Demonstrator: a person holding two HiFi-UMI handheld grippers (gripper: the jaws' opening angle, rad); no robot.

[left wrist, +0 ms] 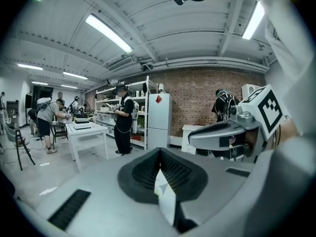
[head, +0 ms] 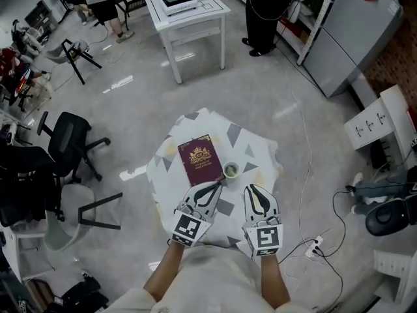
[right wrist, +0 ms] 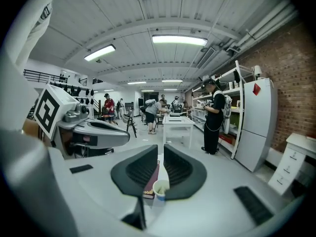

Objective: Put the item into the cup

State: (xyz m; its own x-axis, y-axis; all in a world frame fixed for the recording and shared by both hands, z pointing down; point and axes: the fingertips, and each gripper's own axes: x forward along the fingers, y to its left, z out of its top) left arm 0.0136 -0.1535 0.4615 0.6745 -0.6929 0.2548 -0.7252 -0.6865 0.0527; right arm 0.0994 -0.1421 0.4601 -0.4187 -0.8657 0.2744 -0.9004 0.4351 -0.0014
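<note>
In the head view, a small round table [head: 257, 150] under a white cloth with grey triangles stands on a glossy grey floor. A dark red booklet [head: 201, 160] with a gold crest lies on it, and the cup [head: 230, 170] stands upright just beside the booklet's right edge. Its inside looks greenish, but what it holds cannot be made out. The left gripper [head: 218, 185] points at the booklet's near corner. The right gripper [head: 251, 189] is just short of the cup. A black office chair [head: 68, 139] stands to the left, a white work table [head: 189, 12] farther off, and cables run to a power strip [head: 316, 245] on the floor.

In the left gripper view, the left gripper [left wrist: 159, 154] has its jaws tip to tip with nothing between them, and only patterned cloth shows below. A white refrigerator [left wrist: 159, 120] stands against a brick wall [left wrist: 202, 100].

In the right gripper view, the right gripper [right wrist: 161, 149] has its jaws a narrow slit apart and empty. The cup [right wrist: 160, 188] and booklet [right wrist: 150, 179] show through the gap below.
</note>
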